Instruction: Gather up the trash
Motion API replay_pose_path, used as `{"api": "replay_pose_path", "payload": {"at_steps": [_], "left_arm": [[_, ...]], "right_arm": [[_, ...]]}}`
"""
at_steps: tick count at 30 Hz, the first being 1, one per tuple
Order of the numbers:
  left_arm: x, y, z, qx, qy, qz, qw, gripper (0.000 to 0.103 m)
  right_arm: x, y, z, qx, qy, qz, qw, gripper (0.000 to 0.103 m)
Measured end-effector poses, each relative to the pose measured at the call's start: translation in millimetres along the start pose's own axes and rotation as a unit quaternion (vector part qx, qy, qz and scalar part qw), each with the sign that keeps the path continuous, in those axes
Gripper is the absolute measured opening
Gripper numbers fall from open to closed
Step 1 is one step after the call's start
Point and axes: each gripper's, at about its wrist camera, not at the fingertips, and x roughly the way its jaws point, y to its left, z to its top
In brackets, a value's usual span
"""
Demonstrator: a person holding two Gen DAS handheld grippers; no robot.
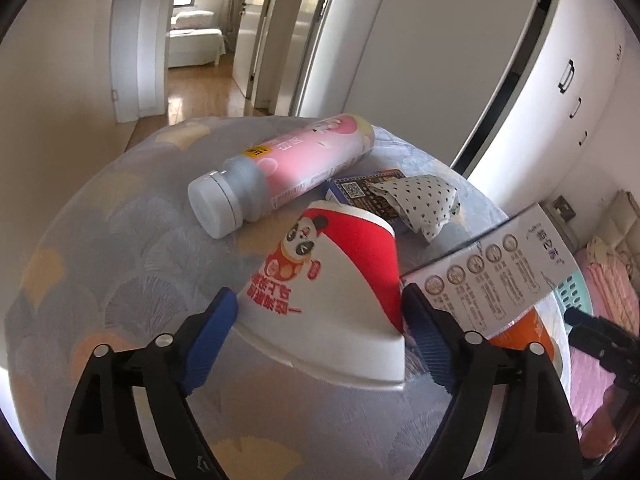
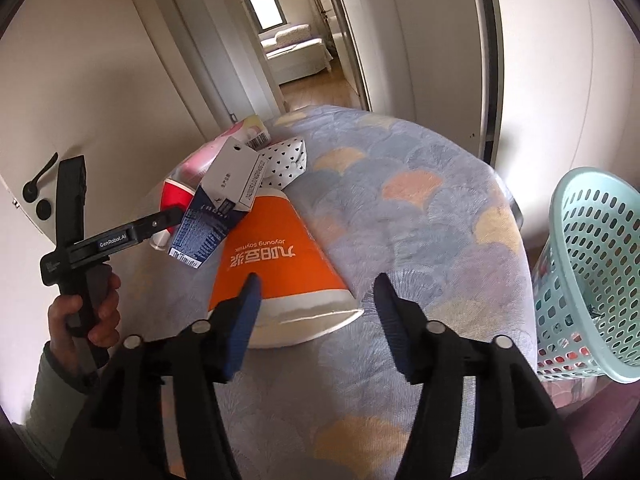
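Centrally, left tongs (image 1: 320, 316) spread astride red cup (image 1: 340, 276), right tongs (image 2: 316, 300) spread over orange cup (image 2: 276, 264) rim, bare cloth rightward

Both grippers' (image 1: 320, 312) (image 2: 316, 300) jaws apart, angled down

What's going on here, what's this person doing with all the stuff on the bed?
A person holds a gripper in each hand over trash lying on the bed cover. The left gripper is open around a red cup on its side; the right gripper is open at an orange cup. A bottle, carton and wrapper lie nearby. A basket stands beside the bed.
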Motion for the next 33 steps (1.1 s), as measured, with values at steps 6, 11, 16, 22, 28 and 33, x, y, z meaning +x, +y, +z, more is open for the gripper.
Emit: {"api": "replay_pose_path", "payload": {"at_steps": [6,11,16,22,28,33], "left_arm": [[1.8,18.2,-1.8,-0.035,0.006,-0.034,0.9988,0.084],[-15.3,19.4,-14.6,-0.043,0.011,-0.061,0.9972,0.075],[-34.2,22.2,-25.4,-0.060,0.008,-0.086,0.9945,0.050],[-48.8,26.1,-35.4,-0.064,0.002,-0.085,0.9943,0.050],[-54.1,30.3,-37.0,-0.065,0.009,-0.058,0.9961,0.050],[-53.8,30.8,-47.8,-0.061,0.019,-0.016,0.9978,0.049]], "right_arm": [[17.7,1.8,3.1,0.015,0.013,0.009,1.000,0.066],[37.7,-2.3,3.8,0.050,0.032,0.047,0.997,0.066],[50.5,5.8,0.0,0.065,0.049,0.079,0.994,0.068],[53.0,19.4,-4.0,0.053,0.052,0.106,0.992,0.046],[30.5,29.9,-6.4,0.022,0.024,0.055,0.998,0.037],[2.3,31.6,-2.3,-0.008,-0.015,0.000,1.000,0.037]]}}
